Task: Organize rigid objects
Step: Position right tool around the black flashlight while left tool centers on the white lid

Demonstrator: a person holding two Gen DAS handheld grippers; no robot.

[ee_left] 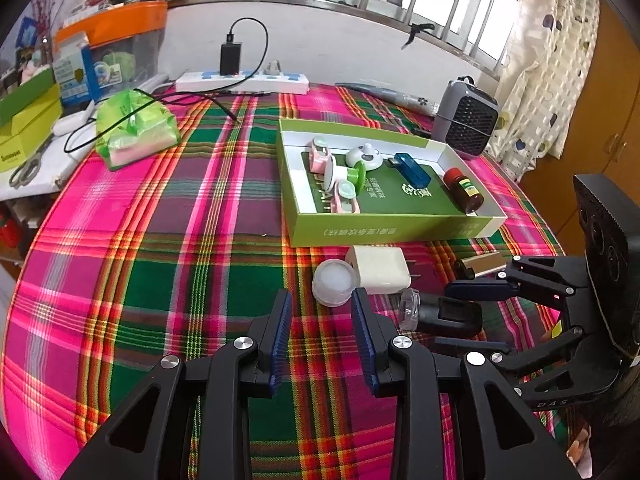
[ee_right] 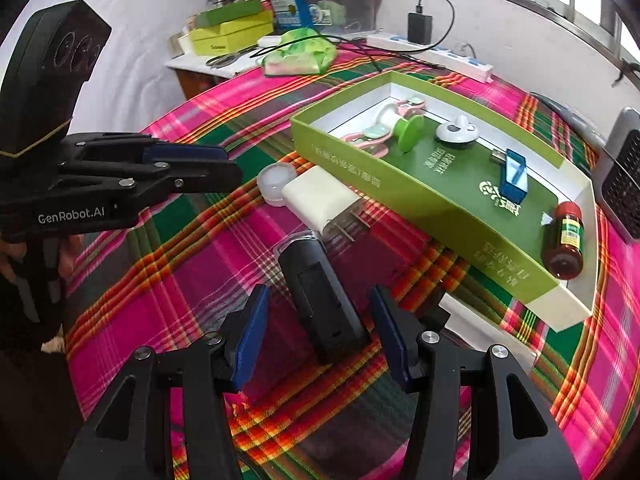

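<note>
A black stick-shaped device with a clear cap lies on the plaid cloth. My right gripper stands open with a blue pad on each side of the device and a gap to both. The left wrist view shows that gripper around the device. My left gripper is open and empty, its tips just short of a round white lid. A white plug charger lies beside the lid. The green box tray holds pink clips, a green spool, a blue stick and a brown bottle.
A tan bar lies close to the tray's front wall. A grey heater stands behind the tray. A power strip, a black cable and a green bag sit at the back left. A side table holds boxes and scissors.
</note>
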